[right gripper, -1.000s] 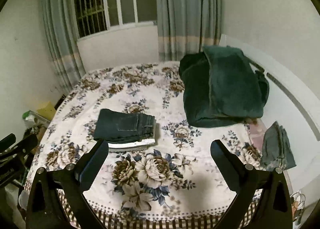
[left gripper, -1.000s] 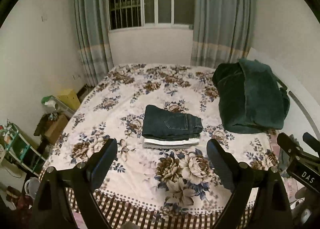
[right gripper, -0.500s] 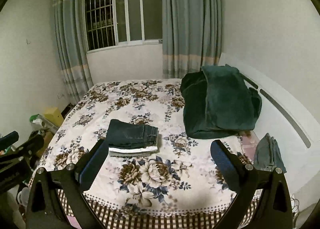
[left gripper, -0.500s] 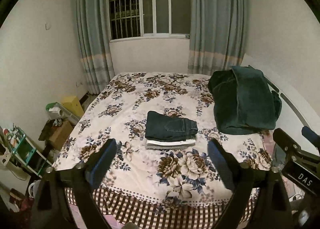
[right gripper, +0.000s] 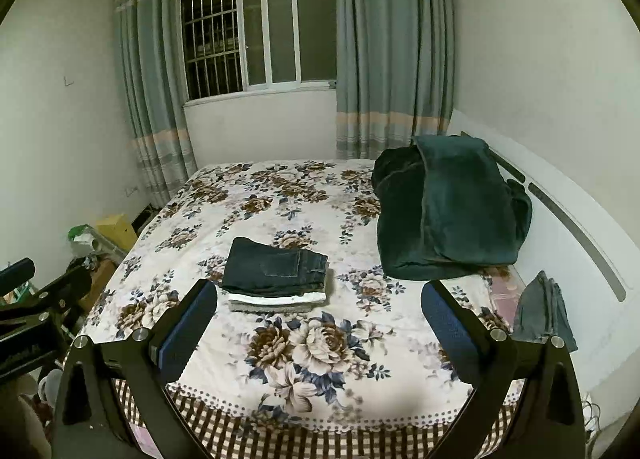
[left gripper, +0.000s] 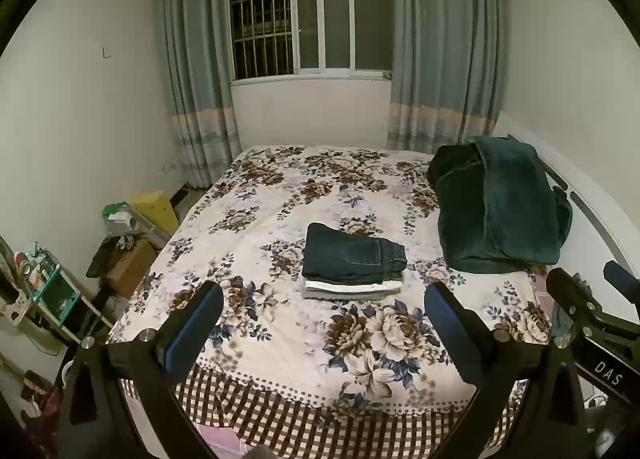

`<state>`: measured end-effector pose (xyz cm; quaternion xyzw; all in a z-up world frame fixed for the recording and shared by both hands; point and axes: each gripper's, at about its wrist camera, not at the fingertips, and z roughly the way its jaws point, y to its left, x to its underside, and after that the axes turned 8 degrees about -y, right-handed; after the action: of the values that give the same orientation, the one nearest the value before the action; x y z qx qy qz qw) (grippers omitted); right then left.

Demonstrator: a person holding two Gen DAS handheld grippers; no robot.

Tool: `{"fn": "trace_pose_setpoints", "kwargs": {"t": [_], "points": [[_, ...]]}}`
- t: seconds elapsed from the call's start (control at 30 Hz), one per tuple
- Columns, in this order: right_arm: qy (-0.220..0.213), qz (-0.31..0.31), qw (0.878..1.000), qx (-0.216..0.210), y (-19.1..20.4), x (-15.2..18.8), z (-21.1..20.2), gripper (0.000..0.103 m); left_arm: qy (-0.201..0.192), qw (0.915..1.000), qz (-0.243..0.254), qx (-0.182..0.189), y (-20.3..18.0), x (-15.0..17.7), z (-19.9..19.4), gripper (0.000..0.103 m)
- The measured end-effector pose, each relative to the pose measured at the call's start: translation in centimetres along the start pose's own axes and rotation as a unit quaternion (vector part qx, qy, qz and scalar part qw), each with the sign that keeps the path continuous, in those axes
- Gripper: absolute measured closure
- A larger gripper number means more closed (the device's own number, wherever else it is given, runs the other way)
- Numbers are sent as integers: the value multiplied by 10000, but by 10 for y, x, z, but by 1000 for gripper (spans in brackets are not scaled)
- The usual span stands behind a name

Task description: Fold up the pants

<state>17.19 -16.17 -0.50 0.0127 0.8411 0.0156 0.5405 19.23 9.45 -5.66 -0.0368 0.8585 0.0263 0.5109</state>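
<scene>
Left wrist view shows the jeans (left gripper: 354,255) folded atop a pale stack mid-bed (left gripper: 280,339), left of the green blanket (left gripper: 500,211), both grippers (left gripper: 324,333) (right gripper: 320,329) held back, jaws wide and empty (folding looks finished).

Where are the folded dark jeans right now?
The folded jeans lie mid-bed on the flowered bedspread, stacked on lighter folded clothes. In both views the heaped green blanket sits to their right, and neither hand-held gripper touches them.
</scene>
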Motion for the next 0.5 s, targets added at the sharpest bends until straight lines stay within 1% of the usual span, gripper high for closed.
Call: {"fn": "trace_pose_setpoints", "kwargs": {"t": [0.23,0.5], "points": [[46,37,10000,-79,-4,1,2,0,11,10000,21,-12,0,0,-3,0],[51,41,9999,-91,-6,1,3,0,2,10000,33,67,-4,-1,-10,0]]}}
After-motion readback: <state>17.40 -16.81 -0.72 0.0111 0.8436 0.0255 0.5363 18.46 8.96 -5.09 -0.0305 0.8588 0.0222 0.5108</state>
